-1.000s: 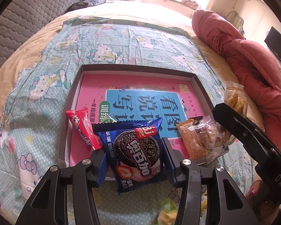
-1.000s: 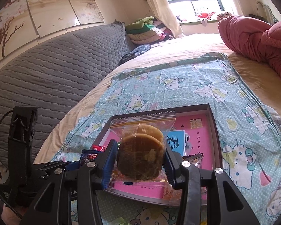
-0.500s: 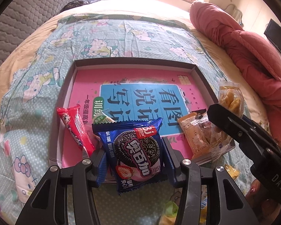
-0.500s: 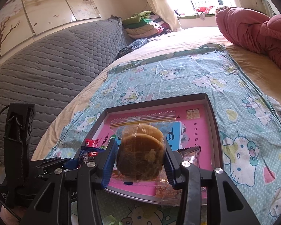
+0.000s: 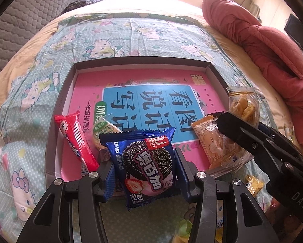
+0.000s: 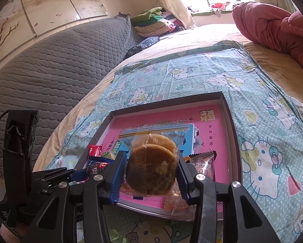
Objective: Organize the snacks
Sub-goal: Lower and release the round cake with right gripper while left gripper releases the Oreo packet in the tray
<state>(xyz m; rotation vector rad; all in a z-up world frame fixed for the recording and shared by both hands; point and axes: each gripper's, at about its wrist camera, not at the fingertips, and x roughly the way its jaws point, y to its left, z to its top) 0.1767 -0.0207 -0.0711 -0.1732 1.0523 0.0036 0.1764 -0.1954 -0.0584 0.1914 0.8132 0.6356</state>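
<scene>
Both claws have advanced over the box tray (image 5: 58,109) since 1 second ago, the left claw (image 5: 144,169) still grasping the blue Oreo packet (image 5: 145,160), the right claw (image 6: 151,172) the clear-wrapped cakes (image 6: 153,168).

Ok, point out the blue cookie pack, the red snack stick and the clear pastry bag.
blue cookie pack (image 5: 146,160): left wrist view, on the printed cookie.
red snack stick (image 5: 75,139): left wrist view, mid wrapper.
clear pastry bag (image 6: 152,168): right wrist view, on the front pastry.

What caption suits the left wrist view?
Left gripper holds a blue cookie packet above a snack-filled tray.
</scene>
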